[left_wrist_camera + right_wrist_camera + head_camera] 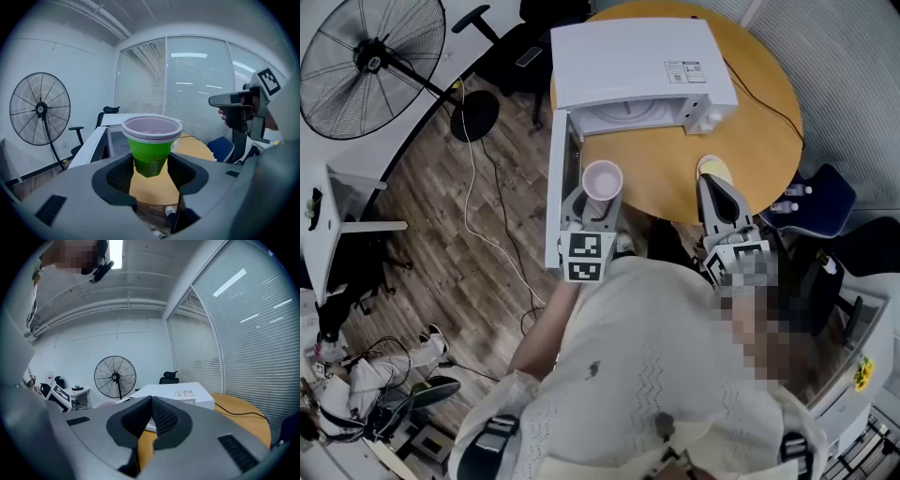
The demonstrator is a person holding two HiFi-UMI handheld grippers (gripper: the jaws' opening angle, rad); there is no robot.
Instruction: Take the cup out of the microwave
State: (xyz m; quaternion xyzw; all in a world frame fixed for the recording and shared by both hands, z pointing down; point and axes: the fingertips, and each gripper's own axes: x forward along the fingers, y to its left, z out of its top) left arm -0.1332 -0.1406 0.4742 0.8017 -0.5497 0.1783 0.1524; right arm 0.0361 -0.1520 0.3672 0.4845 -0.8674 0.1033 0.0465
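A green cup [602, 178] with a white rim and pale inside hangs upright over the front edge of the round wooden table [675, 178], just outside the white microwave [637, 66]. My left gripper [598, 208] is shut on the cup's lower part. In the left gripper view both pads press the cup [151, 145] at its base, with the gripper [151, 172] below it. The microwave door [556, 192] stands open, swung out to the left of the cup. My right gripper [715, 187] hovers at the table's front right edge, shut with nothing in it; its jaws [151, 404] meet.
A standing fan [370, 66] and its cable are on the wood floor at left. A black office chair [534, 37] stands behind the microwave and a blue chair [820, 202] at right. A black power cord [769, 98] runs across the table's right side.
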